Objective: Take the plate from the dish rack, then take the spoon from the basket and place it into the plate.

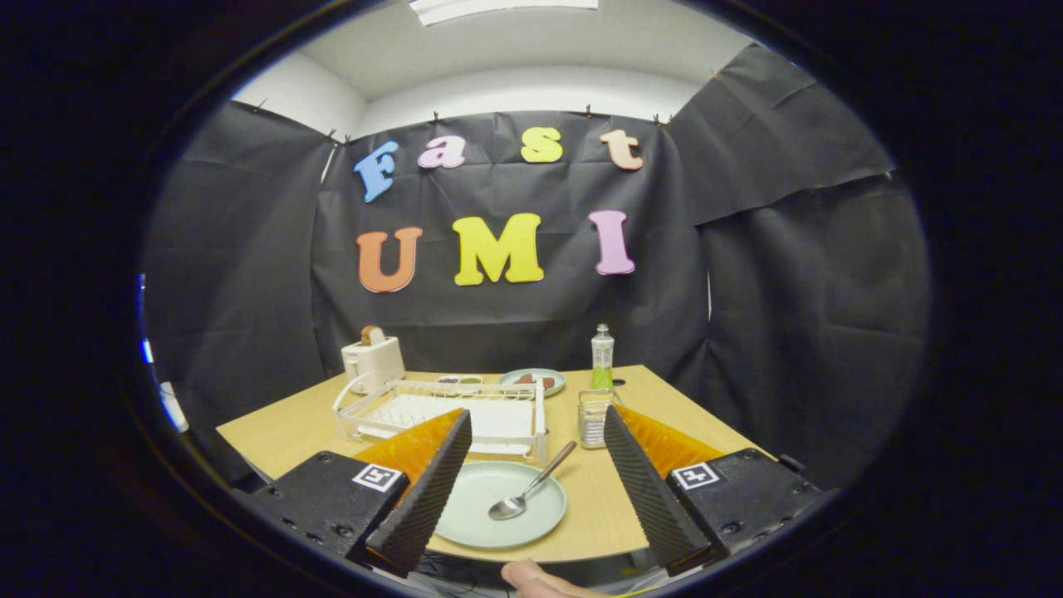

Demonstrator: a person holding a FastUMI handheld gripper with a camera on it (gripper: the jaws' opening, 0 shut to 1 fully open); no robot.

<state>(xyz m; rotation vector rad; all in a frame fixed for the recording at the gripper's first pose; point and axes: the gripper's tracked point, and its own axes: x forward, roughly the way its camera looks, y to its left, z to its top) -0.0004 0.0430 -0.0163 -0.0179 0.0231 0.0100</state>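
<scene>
Gripper (pixel 531 482) fingers (pixel 423 490) spread wide apart, nothing between them, a fingertip (pixel 540 579) just below.

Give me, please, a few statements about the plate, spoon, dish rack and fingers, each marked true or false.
1. The spoon lies on the light green plate. True.
2. The gripper fingers are shut on the spoon. False: they stand open, the plate between them.
3. The white dish rack holds the plate. False: the plate sits on the table in front of it.
4. A toaster stands beyond the rack. True.
</scene>
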